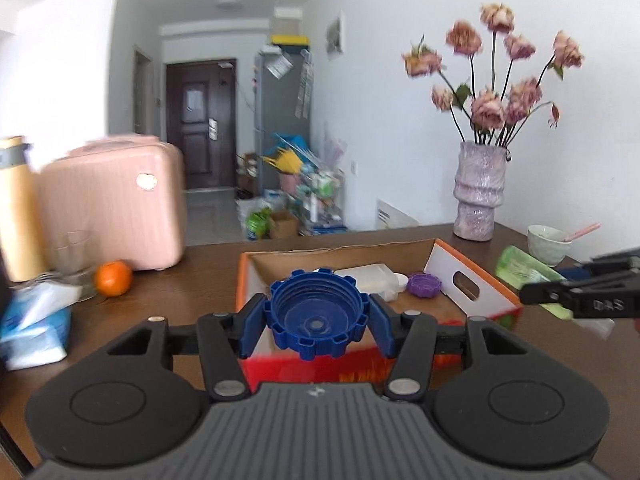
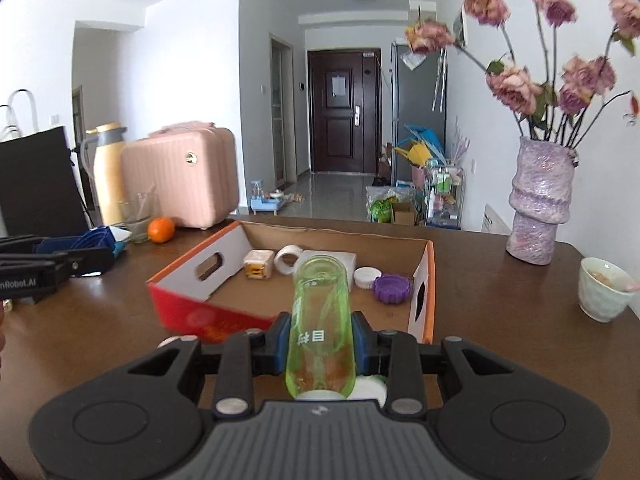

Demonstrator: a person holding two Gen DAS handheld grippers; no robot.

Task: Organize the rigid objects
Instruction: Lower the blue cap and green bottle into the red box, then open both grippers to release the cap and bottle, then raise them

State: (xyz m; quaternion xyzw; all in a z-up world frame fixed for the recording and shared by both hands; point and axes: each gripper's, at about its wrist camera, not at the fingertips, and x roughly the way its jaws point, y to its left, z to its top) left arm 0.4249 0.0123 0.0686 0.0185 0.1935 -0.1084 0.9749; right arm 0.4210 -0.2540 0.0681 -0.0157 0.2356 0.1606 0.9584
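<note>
My left tool (image 1: 318,320) is clamped on a blue ribbed cap (image 1: 318,314), its hollow side facing my camera, held just above the near red wall of the cardboard box (image 1: 476,280); my right tool (image 2: 320,344) is closed tight on a green transparent bottle (image 2: 320,320) that points forward over the box's near corner. Inside the box I see a purple cap (image 2: 393,289), a white lid (image 2: 366,277), a tape roll (image 2: 289,259) and a small yellowish cube (image 2: 258,264) toward the far wall, leaving bare cardboard floor nearer me. On the brown surface (image 2: 500,300) the vase (image 2: 538,204) and a cup (image 2: 604,294) stand well apart to the right, and an orange (image 2: 161,229) lies to the left.
</note>
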